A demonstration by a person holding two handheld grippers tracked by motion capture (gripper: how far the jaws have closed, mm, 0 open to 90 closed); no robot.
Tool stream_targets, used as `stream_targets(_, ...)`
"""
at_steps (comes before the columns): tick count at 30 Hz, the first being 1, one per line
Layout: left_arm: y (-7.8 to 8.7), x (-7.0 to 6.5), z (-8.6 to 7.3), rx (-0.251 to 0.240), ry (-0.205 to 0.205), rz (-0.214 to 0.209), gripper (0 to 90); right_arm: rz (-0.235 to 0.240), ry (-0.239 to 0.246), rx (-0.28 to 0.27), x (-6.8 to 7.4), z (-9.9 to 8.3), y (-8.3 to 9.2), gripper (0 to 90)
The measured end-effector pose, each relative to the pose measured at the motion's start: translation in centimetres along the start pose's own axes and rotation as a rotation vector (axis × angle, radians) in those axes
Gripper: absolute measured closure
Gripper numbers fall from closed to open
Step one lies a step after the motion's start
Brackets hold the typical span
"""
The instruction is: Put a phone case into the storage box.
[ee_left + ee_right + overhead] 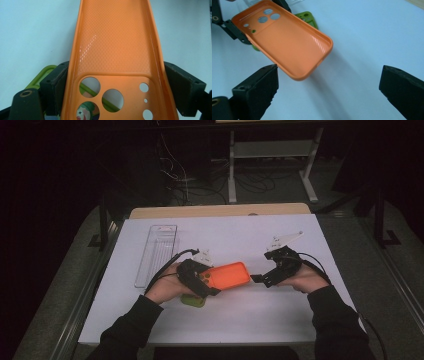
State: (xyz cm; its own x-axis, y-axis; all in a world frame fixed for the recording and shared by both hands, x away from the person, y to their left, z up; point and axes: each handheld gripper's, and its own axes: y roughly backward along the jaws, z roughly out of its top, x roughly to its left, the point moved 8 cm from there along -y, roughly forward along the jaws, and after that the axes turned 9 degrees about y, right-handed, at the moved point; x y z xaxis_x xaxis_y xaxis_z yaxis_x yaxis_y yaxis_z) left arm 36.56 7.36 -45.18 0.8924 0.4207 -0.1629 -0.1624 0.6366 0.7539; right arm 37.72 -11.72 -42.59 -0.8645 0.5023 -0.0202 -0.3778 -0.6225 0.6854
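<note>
An orange phone case (229, 275) is held a little above the white table, hollow side up, camera holes toward my left gripper (200, 281). That gripper is shut on the case's camera end, one pad (57, 82) on each long edge of the orange case (112, 57). Under it lies a green phone case (193, 300) with a cartoon print, the green case (45, 75) partly hidden. My right gripper (256, 278) stands open just off the free end of the orange case (284, 42), nothing between its pads (259, 87).
A clear plastic tray (156, 254) lies on the white sheet (235, 320) at the left rear. A wooden table edge (220, 211) runs behind the sheet. Cables and a metal stand sit on the dark floor beyond.
</note>
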Motion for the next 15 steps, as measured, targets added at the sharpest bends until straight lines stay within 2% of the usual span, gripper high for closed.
stream_targets(1,0.0,0.0,0.1,-0.01,0.017,0.005,15.7,-0.013,-0.011,0.003,0.0,-0.2,-0.1,1.3)
stream_targets(4,0.2,0.1,0.1,-0.015,0.032,0.018,15.6,-0.047,-0.037,-0.003,0.0,-0.7,-0.3,1.2)
stream_targets(6,0.3,0.3,0.1,-0.01,0.042,0.029,15.6,-0.075,-0.067,-0.024,-0.1,-1.0,-0.5,1.0)
stream_targets(8,0.3,0.4,0.0,-0.011,0.046,0.038,15.6,-0.082,-0.104,-0.038,0.0,-1.5,-0.7,0.9)
stream_targets(9,0.2,0.3,0.1,-0.023,0.061,0.037,15.6,-0.092,-0.122,-0.041,0.1,-1.8,-0.9,0.9)
stream_targets(11,0.2,0.5,0.1,-0.017,0.064,0.041,15.6,-0.106,-0.141,-0.045,0.4,-2.4,-1.3,0.9)
stream_targets(14,0.3,0.5,0.2,-0.034,0.081,0.043,15.6,-0.136,-0.157,-0.044,0.8,-3.2,-1.7,0.9)
stream_targets(15,0.3,0.6,0.2,-0.026,0.072,0.047,15.6,-0.143,-0.167,-0.051,0.9,-3.4,-1.9,0.9)
